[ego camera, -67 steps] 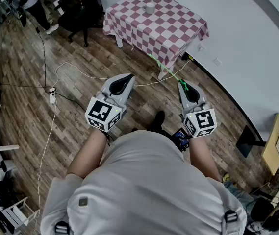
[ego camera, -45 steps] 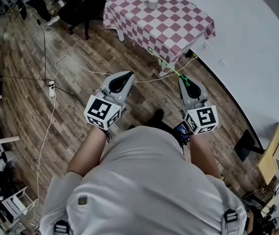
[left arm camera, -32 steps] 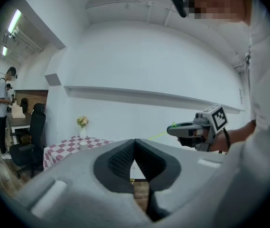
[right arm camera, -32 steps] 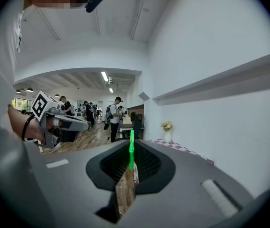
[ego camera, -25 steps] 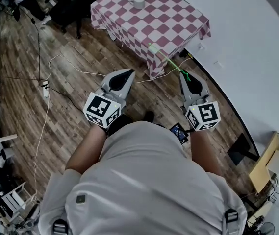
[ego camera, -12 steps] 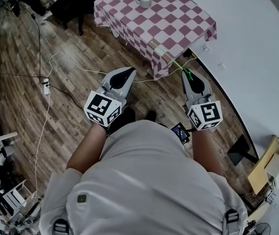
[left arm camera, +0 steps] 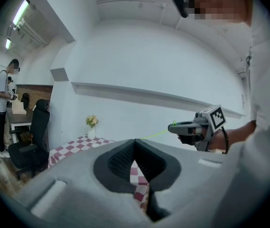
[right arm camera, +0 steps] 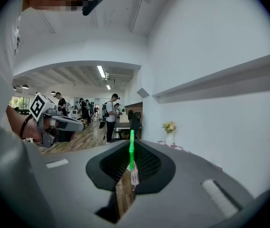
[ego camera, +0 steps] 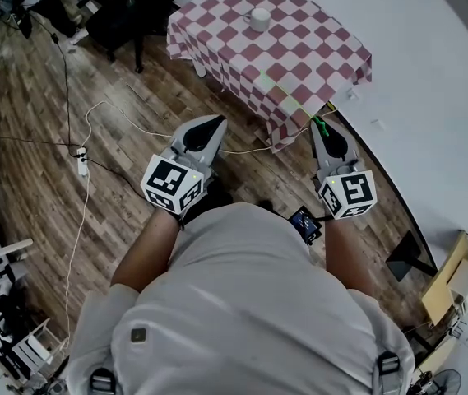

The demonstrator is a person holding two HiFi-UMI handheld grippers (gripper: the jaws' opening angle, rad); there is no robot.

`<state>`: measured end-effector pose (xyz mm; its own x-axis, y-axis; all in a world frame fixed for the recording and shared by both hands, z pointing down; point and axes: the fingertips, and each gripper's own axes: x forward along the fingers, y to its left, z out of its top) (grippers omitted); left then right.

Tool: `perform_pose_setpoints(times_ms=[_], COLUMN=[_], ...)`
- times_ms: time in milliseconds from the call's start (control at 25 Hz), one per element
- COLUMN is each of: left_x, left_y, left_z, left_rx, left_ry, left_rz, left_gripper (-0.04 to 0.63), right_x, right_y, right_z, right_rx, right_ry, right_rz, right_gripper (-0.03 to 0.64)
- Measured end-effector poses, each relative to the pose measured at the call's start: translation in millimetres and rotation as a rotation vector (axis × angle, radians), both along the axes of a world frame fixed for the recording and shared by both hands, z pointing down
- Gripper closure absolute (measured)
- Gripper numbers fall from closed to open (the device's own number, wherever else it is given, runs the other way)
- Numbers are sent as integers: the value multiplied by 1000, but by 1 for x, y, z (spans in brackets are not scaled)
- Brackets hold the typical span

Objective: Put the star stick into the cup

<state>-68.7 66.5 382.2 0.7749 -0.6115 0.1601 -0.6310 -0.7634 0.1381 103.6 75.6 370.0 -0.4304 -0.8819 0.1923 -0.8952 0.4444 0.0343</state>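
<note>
My right gripper (ego camera: 324, 128) is shut on the thin green star stick (ego camera: 289, 99), which points up-left toward the near edge of the checkered table (ego camera: 299, 64). On that table, well beyond the stick's tip, stands the white cup (ego camera: 259, 19). In the right gripper view the stick (right arm camera: 131, 150) rises from between the closed jaws of the right gripper (right arm camera: 131, 171). My left gripper (ego camera: 211, 126) is shut with nothing in it, held over the wooden floor short of the table. The left gripper view shows its jaws meeting at the left gripper (left arm camera: 135, 148), with the right gripper (left arm camera: 190, 127) off to the side.
A vase of flowers (left arm camera: 91, 126) stands at the table's far end by the white wall. A black office chair (ego camera: 127, 15) is left of the table. White cables and a power strip (ego camera: 81, 161) lie on the floor. People stand in the distance (right arm camera: 110, 115).
The person has stepped a little toward the table, both grippers held out in front. The stick's tip, earlier over the floor, now overlaps the table's near edge.
</note>
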Motion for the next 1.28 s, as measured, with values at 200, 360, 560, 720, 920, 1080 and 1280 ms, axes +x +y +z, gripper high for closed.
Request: perform_pose_setpoints(times_ms=[200,360,560,720,920,1080,1280], left_x=[-34,-56,-80,-89,-93,-92,-89], left_y=[-31,-45,-58,-67,-76,-87,-102], left_z=[-6,-10,-11,-8,-6,-5,-5], left_rx=[4,19,21,16,15,12,8], left_ry=[7,7,11,12,9,5,-3], left_rz=[24,45,48,48,51,40,35], left_gripper=[591,591,591,592,591,591,592], right_x=[-35,-62,-86,-95,-100,-98,-92], right_y=[-23,-37,-49,-60,-72,-83,-103], right_z=[-8,-11,-11,-9,-4,-3,-2], right_rx=[11,22,21,16,11,15,10], right_ry=[11,13,14,11,9,1,-3], right_rz=[27,34,35,37,31,25,17], right_gripper=[588,588,588,588,588,588,588])
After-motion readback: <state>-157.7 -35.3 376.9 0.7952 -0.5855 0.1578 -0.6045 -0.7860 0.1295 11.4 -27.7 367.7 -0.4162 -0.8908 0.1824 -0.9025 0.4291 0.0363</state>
